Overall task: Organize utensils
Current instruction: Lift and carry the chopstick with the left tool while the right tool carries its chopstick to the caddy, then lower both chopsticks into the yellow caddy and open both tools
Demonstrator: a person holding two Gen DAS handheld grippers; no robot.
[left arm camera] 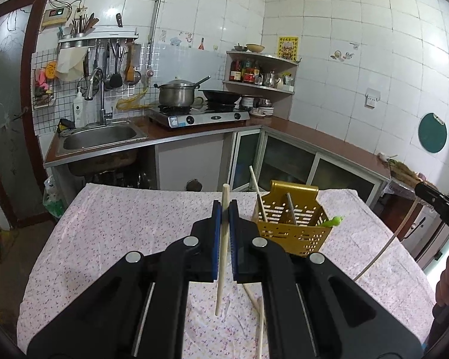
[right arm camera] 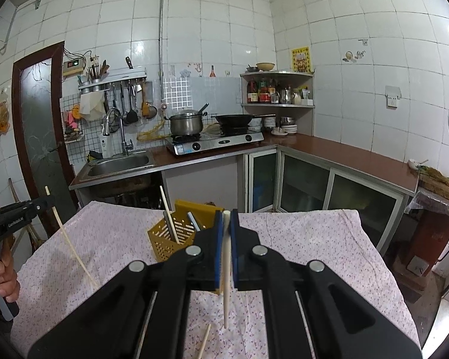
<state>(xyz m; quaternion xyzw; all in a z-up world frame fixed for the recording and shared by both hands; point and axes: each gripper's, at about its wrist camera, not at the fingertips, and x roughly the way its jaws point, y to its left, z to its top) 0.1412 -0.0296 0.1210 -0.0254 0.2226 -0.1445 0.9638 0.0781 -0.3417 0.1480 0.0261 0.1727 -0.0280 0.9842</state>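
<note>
My left gripper [left arm camera: 224, 206] is shut on a pale wooden chopstick [left arm camera: 221, 269] that hangs nearly upright above the floral tablecloth [left arm camera: 119, 233]. Just to its right stands a gold perforated utensil holder [left arm camera: 296, 227] with a chopstick, a metal handle and a green item [left arm camera: 333, 221] in it. My right gripper [right arm camera: 227, 215] is shut on a white chopstick [right arm camera: 226, 299], also held upright, with the holder [right arm camera: 167, 239] to its left. Each gripper shows at the edge of the other's view, the right gripper [left arm camera: 434, 200] and the left gripper [right arm camera: 27, 209], both holding their sticks.
Loose chopsticks [left arm camera: 259, 314] lie on the cloth below the grippers, one also in the right view [right arm camera: 205, 339]. A hand [right arm camera: 1, 275] grips the left tool's handle. Behind the table are a sink [left arm camera: 101, 137], a stove [left arm camera: 197, 116] with a pot and wok, and counter cabinets [left arm camera: 287, 161].
</note>
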